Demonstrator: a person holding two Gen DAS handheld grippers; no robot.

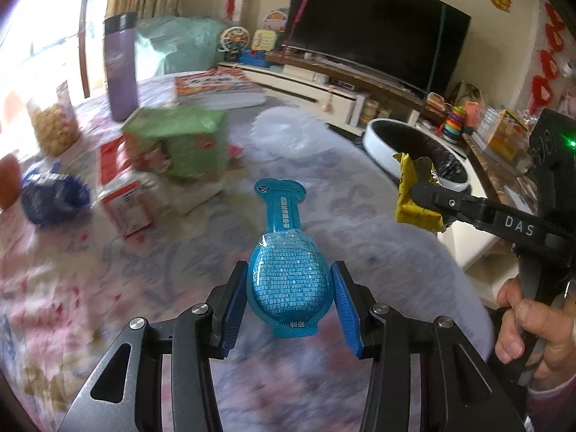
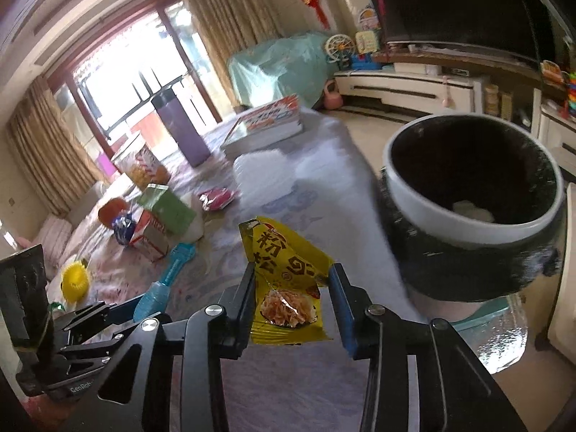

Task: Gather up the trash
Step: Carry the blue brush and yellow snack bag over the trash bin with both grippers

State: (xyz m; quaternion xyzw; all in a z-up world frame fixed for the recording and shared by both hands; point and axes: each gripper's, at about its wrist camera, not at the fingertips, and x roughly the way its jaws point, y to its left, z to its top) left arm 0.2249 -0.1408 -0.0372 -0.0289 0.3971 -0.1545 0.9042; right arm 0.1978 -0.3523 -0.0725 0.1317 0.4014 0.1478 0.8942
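Observation:
My left gripper (image 1: 289,284) is shut on a blue plastic sachet (image 1: 286,252) with a long neck, held above the table; it also shows in the right wrist view (image 2: 162,284). My right gripper (image 2: 293,288) is shut on a yellow snack wrapper (image 2: 284,277), seen from the side in the left wrist view (image 1: 414,194). A white trash bin with a black liner (image 2: 471,194) stands just right of the table, close ahead of the right gripper; it also shows in the left wrist view (image 1: 414,147).
On the floral tablecloth (image 1: 144,270) lie a green box (image 1: 183,140), a red-and-white carton (image 1: 122,194), a blue wrapper (image 1: 54,194), a purple flask (image 1: 120,68), a book (image 1: 216,88), a pink wrapper (image 2: 217,198) and a yellow spiky ball (image 2: 73,280). A TV stand (image 1: 324,86) is behind.

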